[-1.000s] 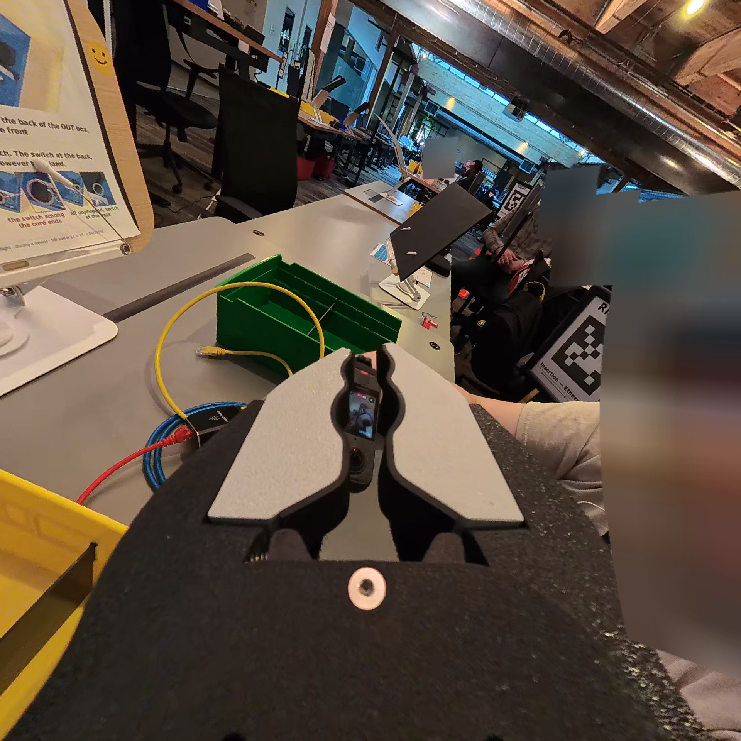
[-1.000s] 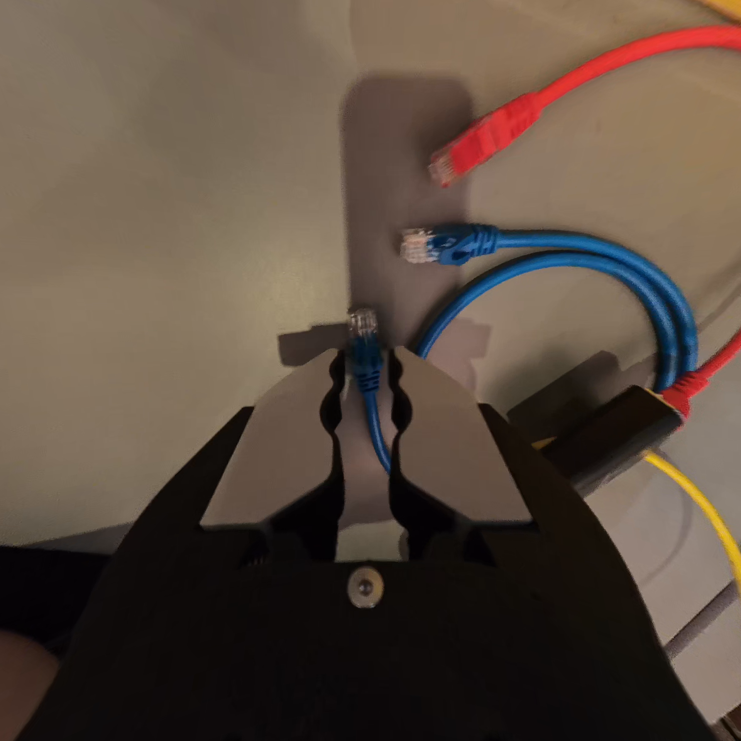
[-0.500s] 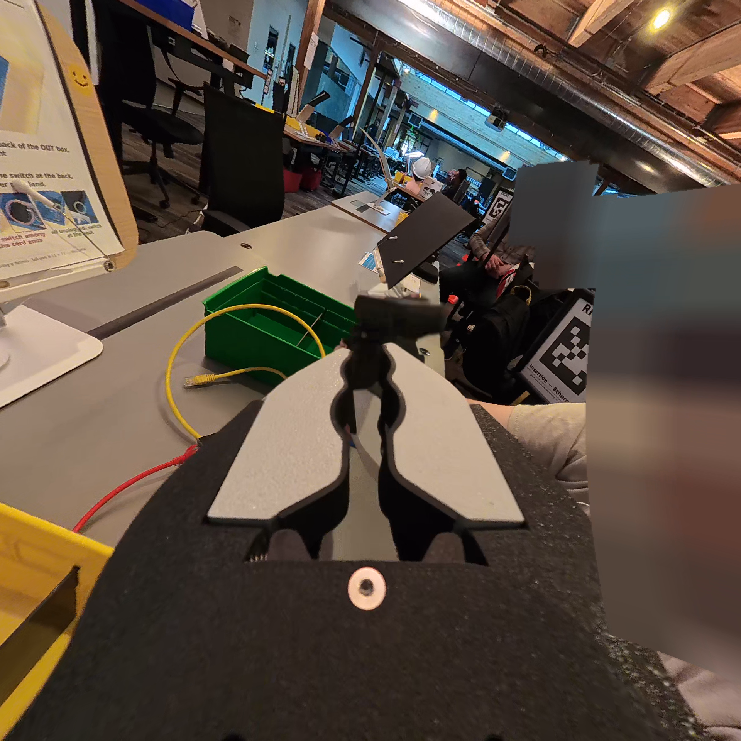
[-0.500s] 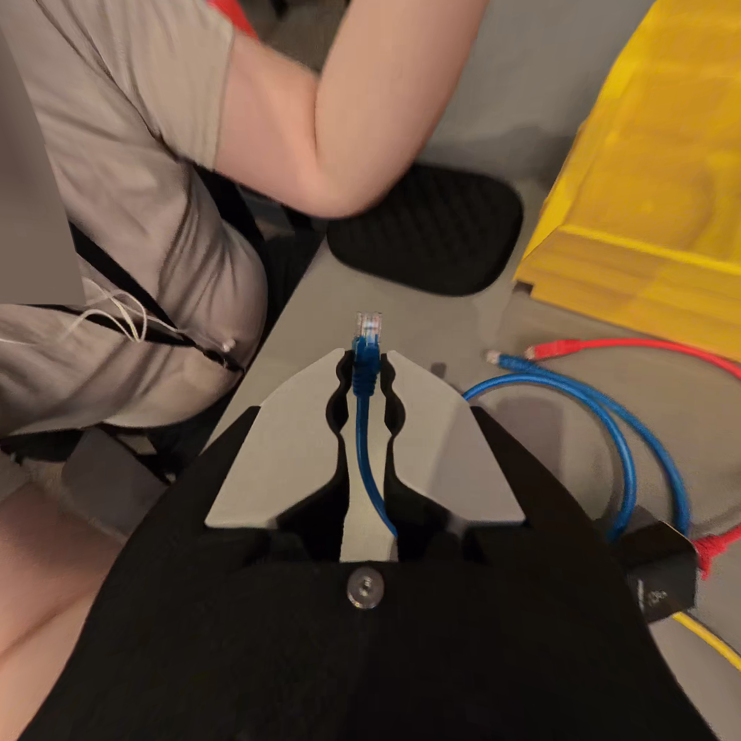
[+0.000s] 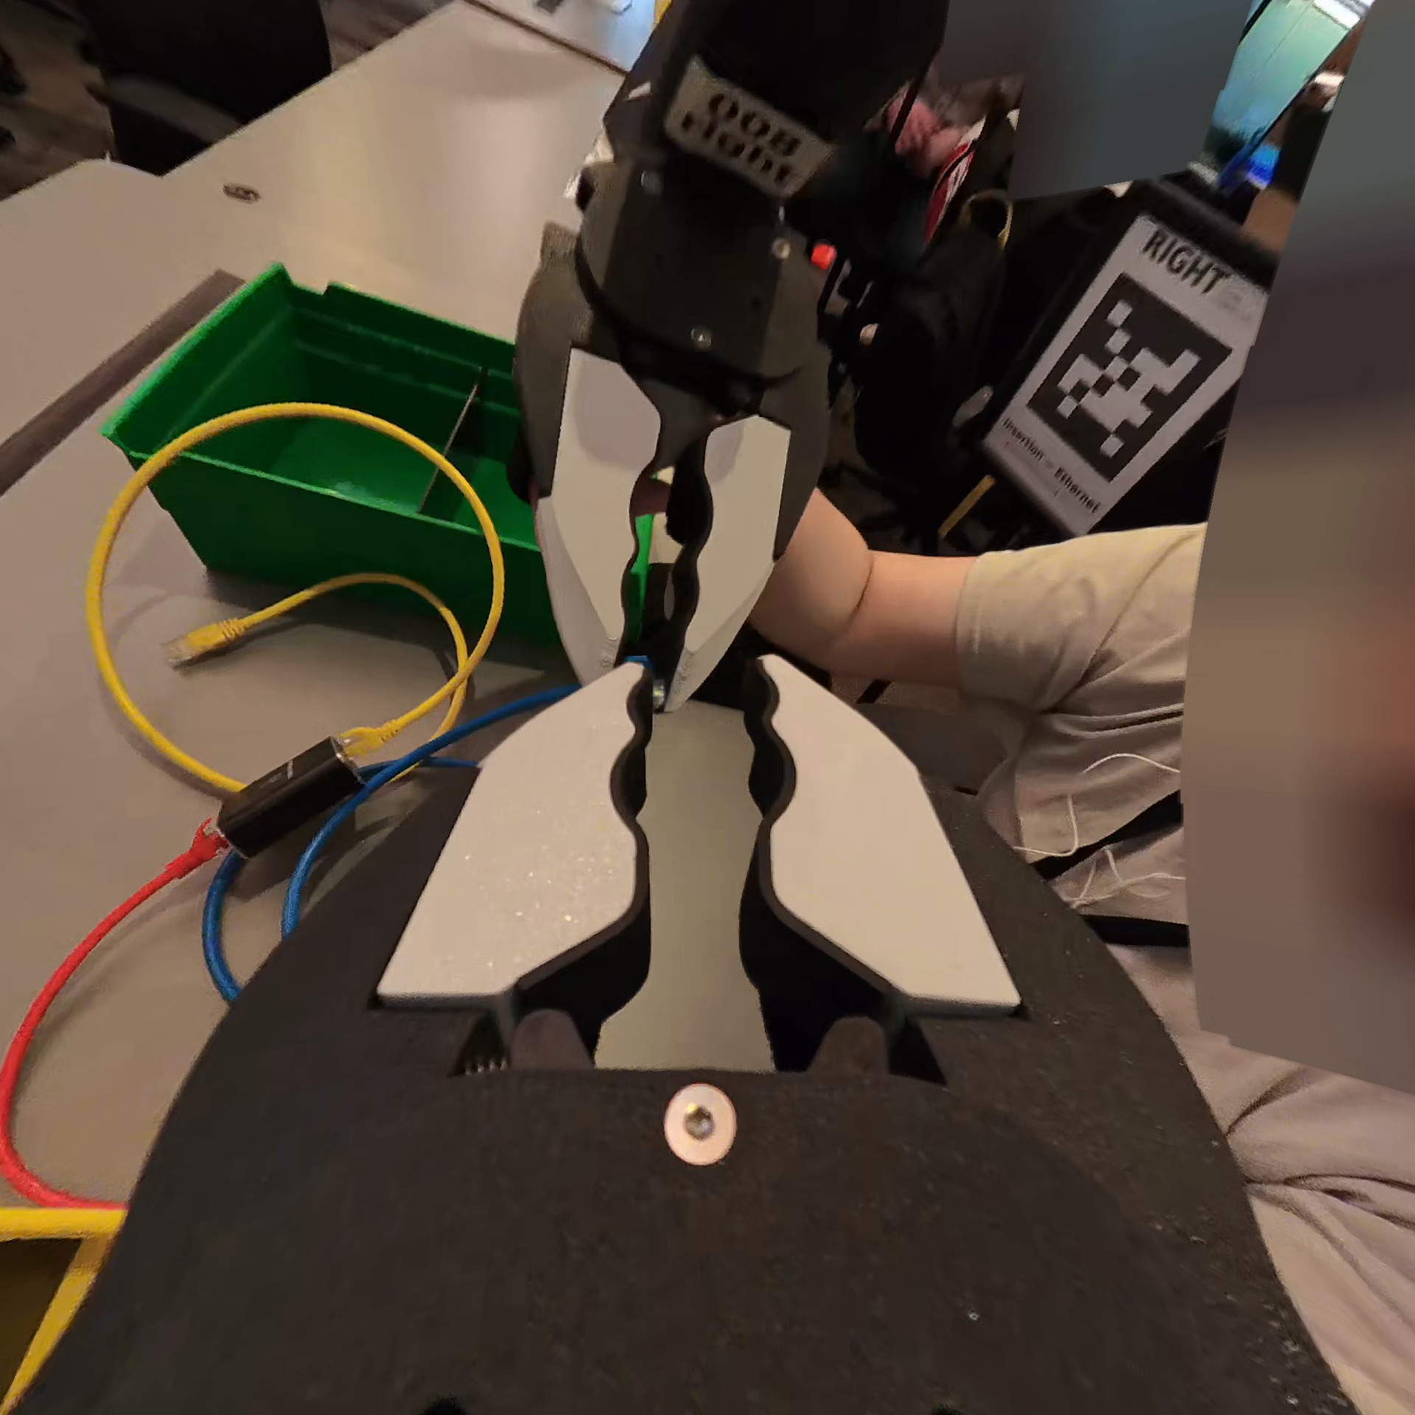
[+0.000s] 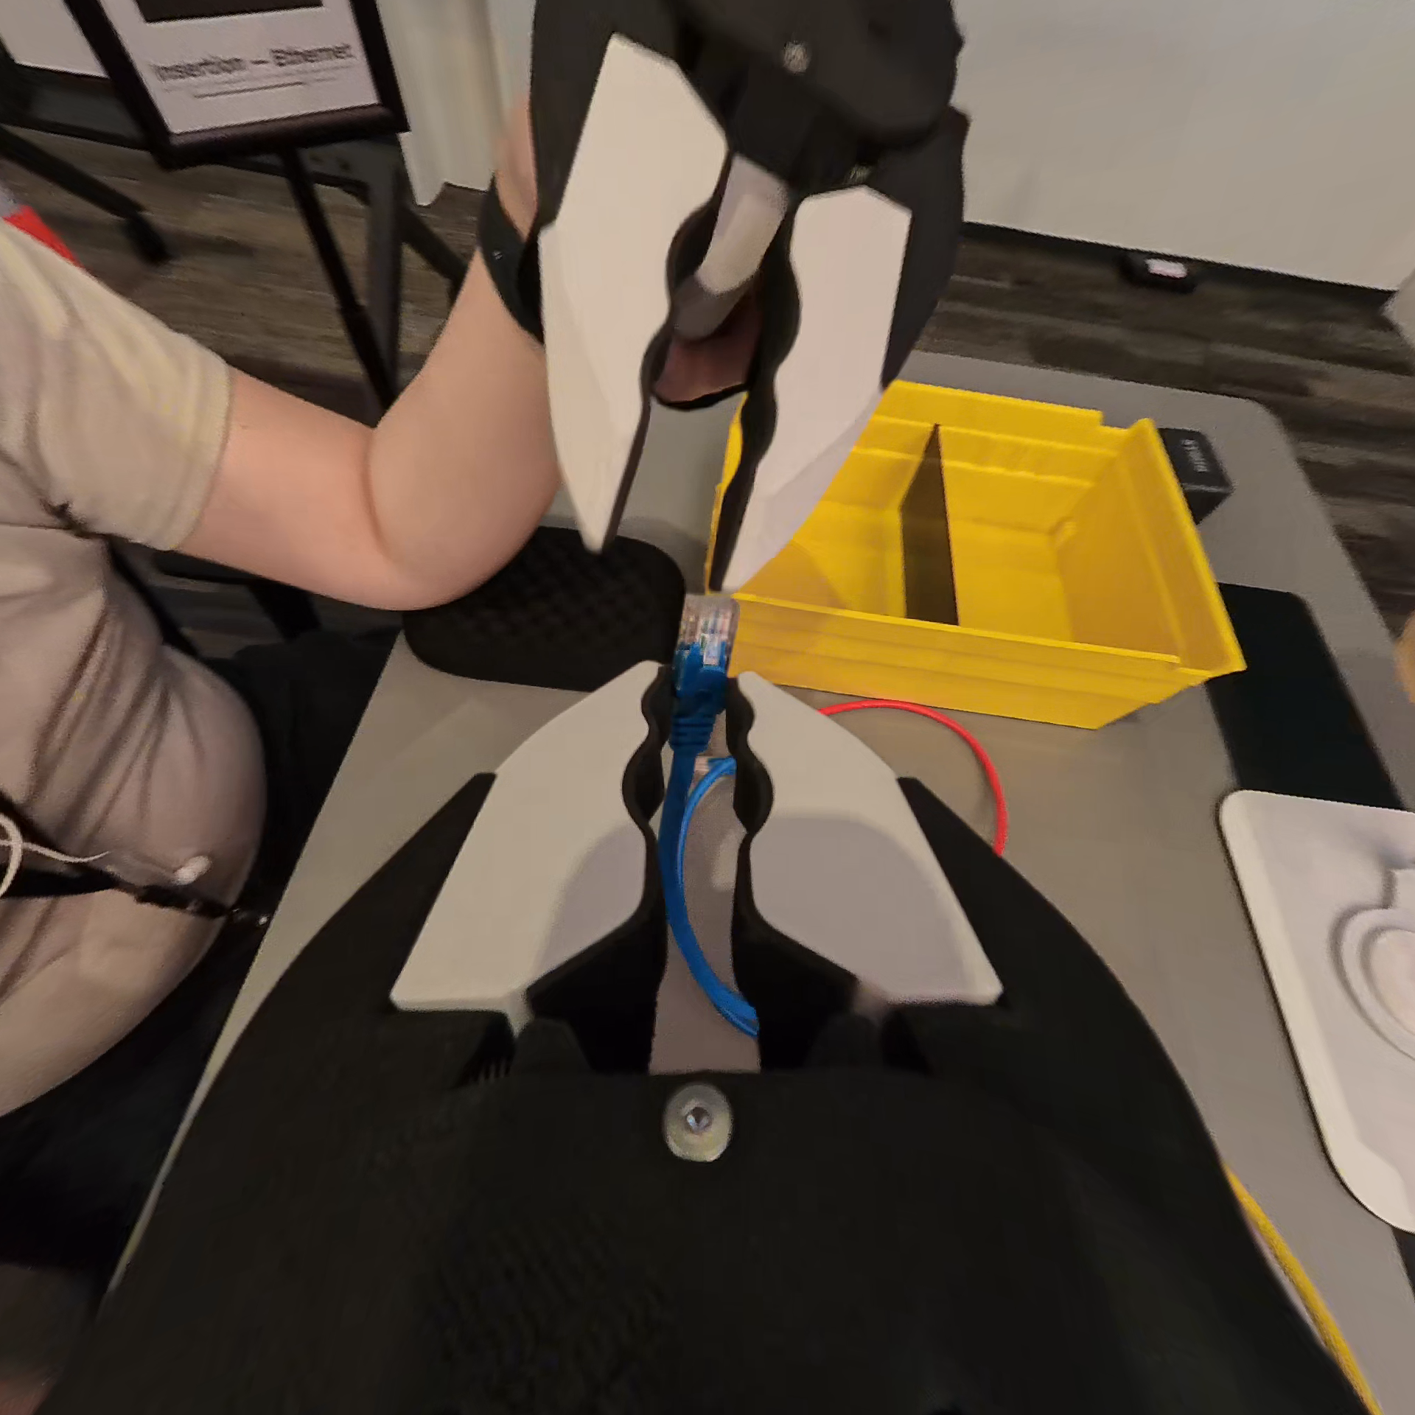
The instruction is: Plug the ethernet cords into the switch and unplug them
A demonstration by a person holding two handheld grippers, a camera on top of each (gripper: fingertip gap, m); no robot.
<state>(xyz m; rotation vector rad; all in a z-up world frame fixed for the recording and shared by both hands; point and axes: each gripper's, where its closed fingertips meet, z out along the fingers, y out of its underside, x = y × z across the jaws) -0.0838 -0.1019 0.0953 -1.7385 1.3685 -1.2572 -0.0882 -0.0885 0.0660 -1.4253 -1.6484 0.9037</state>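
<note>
- Since 1 second ago both grippers swung together above the desk [image 5: 321, 138], near the switch [image 5: 287, 796].
- Right gripper [image 6: 698, 678] clamps the blue plug [image 6: 704, 651]; left gripper [image 5: 700, 678] gapes.
- Handover risk: plug twists or drops, 1 pinch bending its clip.

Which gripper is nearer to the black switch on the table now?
Neither is clearly nearer. The switch lies on the table beside the left gripper, which is open. The right gripper, shut on the blue plug, meets it tip to tip.
</note>
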